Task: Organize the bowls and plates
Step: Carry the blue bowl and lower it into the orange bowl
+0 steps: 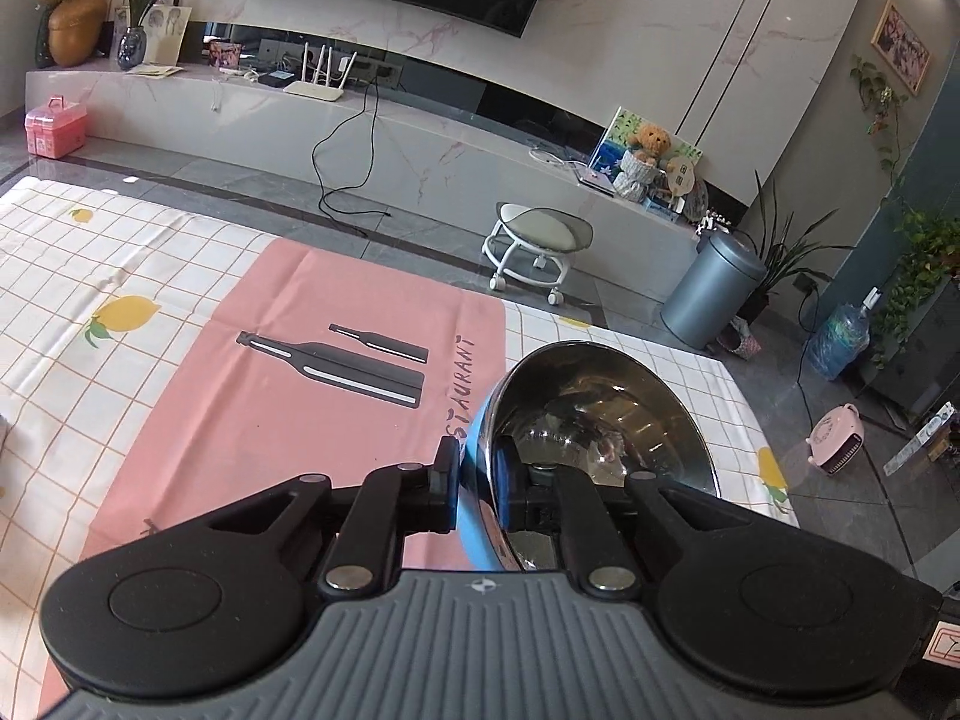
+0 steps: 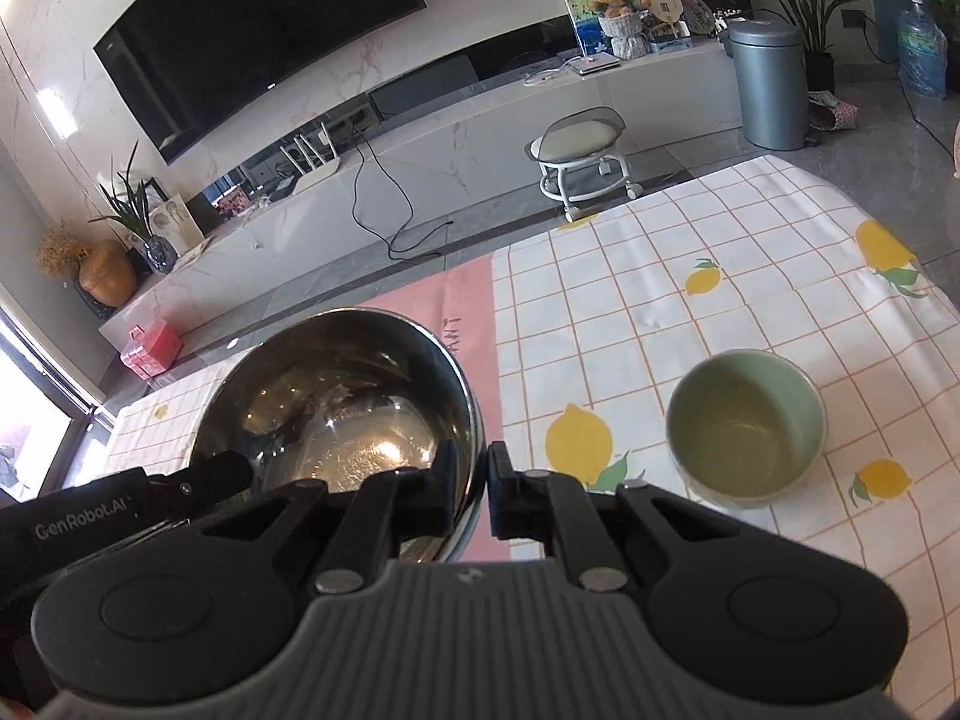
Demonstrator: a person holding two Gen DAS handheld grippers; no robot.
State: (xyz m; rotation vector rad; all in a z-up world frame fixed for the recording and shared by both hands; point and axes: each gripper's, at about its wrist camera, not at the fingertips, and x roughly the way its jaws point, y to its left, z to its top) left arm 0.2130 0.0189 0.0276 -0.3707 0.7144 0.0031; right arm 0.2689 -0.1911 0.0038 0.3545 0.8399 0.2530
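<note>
A steel bowl with a blue outside [image 1: 600,414] is clamped by its rim in my left gripper [image 1: 480,480], one finger outside and one inside, and is tilted above the pink mat [image 1: 288,396]. The same bowl [image 2: 336,408] shows in the right wrist view, and my right gripper [image 2: 471,492] is shut on its near rim, one finger inside and one outside. The other gripper's black body [image 2: 120,510] holds it from the left. A green bowl [image 2: 744,426] stands upright on the lemon tablecloth [image 2: 690,276], to the right of my right gripper.
The table ends at the far side toward a grey floor. A white wheeled stool [image 1: 534,240] and a grey bin [image 1: 714,294] stand beyond it. A TV bench runs along the wall.
</note>
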